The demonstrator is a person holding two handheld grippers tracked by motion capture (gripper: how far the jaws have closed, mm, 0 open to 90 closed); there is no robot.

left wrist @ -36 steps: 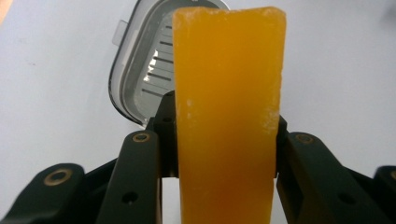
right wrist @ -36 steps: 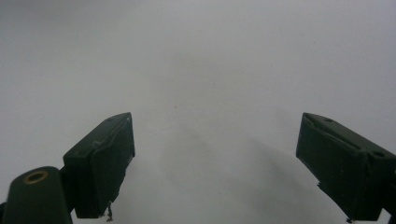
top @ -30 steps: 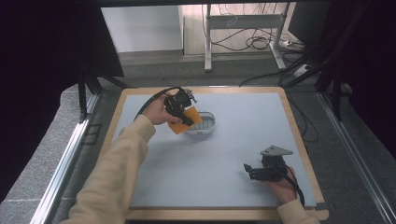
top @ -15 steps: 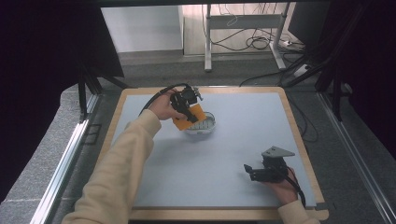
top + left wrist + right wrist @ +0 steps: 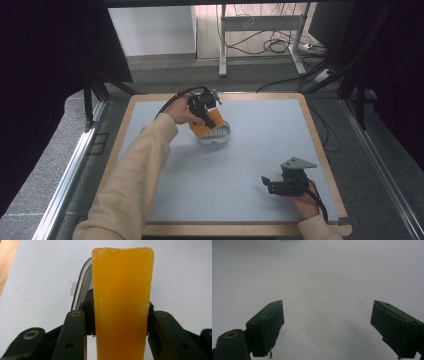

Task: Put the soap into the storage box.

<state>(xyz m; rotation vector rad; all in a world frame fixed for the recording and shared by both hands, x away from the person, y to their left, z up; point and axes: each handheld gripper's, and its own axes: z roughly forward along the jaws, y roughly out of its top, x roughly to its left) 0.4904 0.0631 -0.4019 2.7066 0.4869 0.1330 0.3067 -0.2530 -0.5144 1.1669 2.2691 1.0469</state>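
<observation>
Orange block in the grip: the left hand-held gripper (image 5: 120, 322) is clamped on an orange slab (image 5: 122, 302), one black jaw on each long side face, about midway along its length.
Left hand-held gripper, place: in the high view the left hand-held gripper (image 5: 204, 106) is at the far left-centre of the grey surface (image 5: 260, 150), with the orange slab (image 5: 209, 124) tilted down out of it.
Slab, place: its lower end sits at or just over a small clear container (image 5: 216, 135); whether it touches the inside cannot be told. In the left gripper view the container's pale rim (image 5: 81, 287) shows just behind the slab's left edge.
Slab, axis: long axis runs straight out between the jaws, free end pointing away from the hand and down towards the container.
Slab, handling: looks waxy and fairly stiff, light, with chalky worn edges; probably somewhat slippery, so the flat side faces near the middle are the sound place to hold.
Right hand-held gripper: the right hand-held gripper (image 5: 327, 327) has its jaws spread wide with nothing between them, resting low at the near right of the surface, seen there in the high view (image 5: 272, 184), well apart from the container.
</observation>
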